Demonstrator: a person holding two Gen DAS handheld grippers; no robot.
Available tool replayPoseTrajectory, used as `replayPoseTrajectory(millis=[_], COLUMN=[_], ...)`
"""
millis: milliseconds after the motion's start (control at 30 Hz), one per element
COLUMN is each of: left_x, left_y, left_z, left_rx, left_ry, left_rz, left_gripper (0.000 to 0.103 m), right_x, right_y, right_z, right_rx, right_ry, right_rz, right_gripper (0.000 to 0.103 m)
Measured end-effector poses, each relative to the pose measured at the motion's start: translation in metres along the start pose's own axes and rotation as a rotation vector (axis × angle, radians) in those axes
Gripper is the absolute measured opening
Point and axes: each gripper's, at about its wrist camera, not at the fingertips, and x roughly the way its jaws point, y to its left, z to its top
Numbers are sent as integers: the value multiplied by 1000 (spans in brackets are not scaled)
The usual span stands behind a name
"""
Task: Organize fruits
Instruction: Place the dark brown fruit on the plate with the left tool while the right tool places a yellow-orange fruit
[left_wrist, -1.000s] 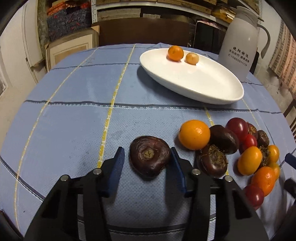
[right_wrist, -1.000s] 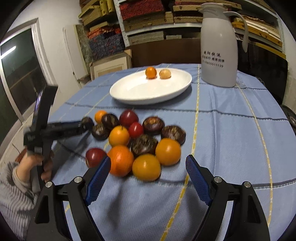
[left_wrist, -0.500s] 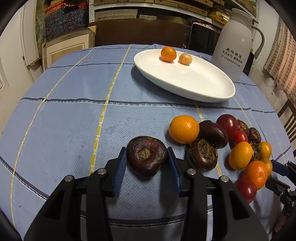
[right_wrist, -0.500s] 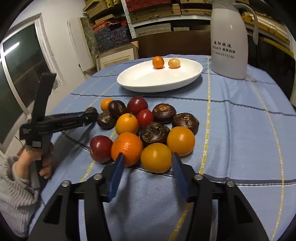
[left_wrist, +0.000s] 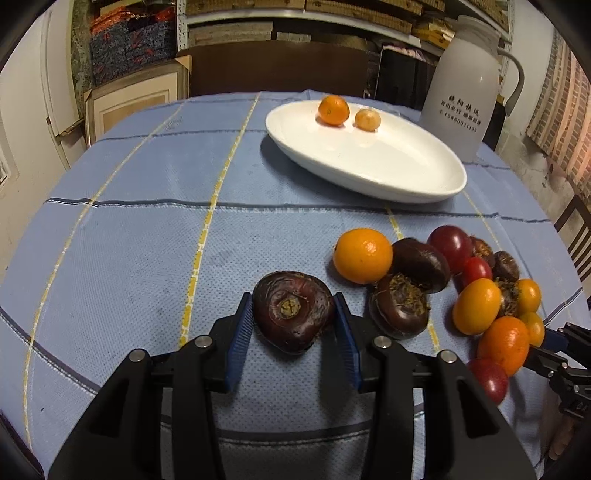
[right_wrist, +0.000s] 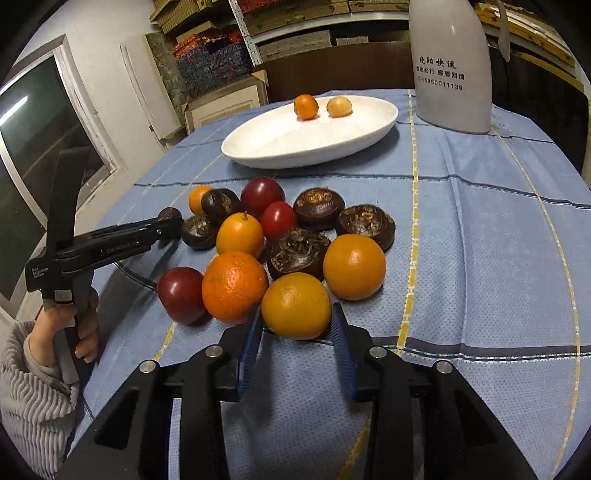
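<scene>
My left gripper (left_wrist: 293, 314) is shut on a dark brown water chestnut (left_wrist: 291, 312) that sits on the blue cloth, apart from the pile. My right gripper (right_wrist: 297, 314) is closed around a yellow-orange fruit (right_wrist: 295, 304) at the near edge of the fruit pile (right_wrist: 280, 236), its pads touching both sides. The pile mixes oranges, red fruits and dark chestnuts. A white oval plate (left_wrist: 388, 166) (right_wrist: 288, 144) farther back holds an orange (left_wrist: 333, 110) and a small pale fruit (left_wrist: 367, 120). The left gripper also shows in the right wrist view (right_wrist: 162, 221).
A tall white thermos jug (left_wrist: 461, 81) (right_wrist: 448, 66) stands behind the plate on the right. The round table has a blue cloth (left_wrist: 147, 221) with yellow stripes. Shelves, boxes and a dark chair back stand beyond the table. A chair (left_wrist: 576, 232) is at the right edge.
Both grippers have closed: the left onto the water chestnut, the right onto the yellow-orange fruit after moving forward to the pile's near edge.
</scene>
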Motion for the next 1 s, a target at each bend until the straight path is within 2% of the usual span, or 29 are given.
replayPoseTrajectory(millis=[167, 300, 467, 633, 733, 800, 867, 933, 1000], left_x=[-38, -44, -13, 34, 56, 66, 69, 65, 56], left_y=[-2, -17, -31, -37, -38, -40, -41, -40, -39], left_z=[16, 50, 90, 113, 120, 121, 120, 119, 119], left_rx=[-24, 14, 7, 12, 16, 31, 41, 40, 31], left_ry=[-110, -139, -120, -69, -50, -44, -48, -65, -85], left_rz=[-9, -7, -31, -21, -25, -17, -7, 8, 14], left_gripper=[42, 42, 42, 42, 42, 46, 61, 69, 73], right_x=[-33, -40, -21, 29, 61, 76, 80, 76, 61], right_y=[-5, -10, -12, -17, -23, -26, -31, -33, -36], right_z=[10, 49, 103, 139, 157, 163, 162, 161, 163], right_rx=[24, 36, 40, 69, 79, 85, 110, 121, 135], right_ry=[-125, -133, -148, -152, -119, -87, -93, -109, -137], right_rz=[21, 1, -35, -52, -53, -37, -35, -39, -34], right_gripper=[38, 38, 38, 38, 38, 39, 54, 54, 54])
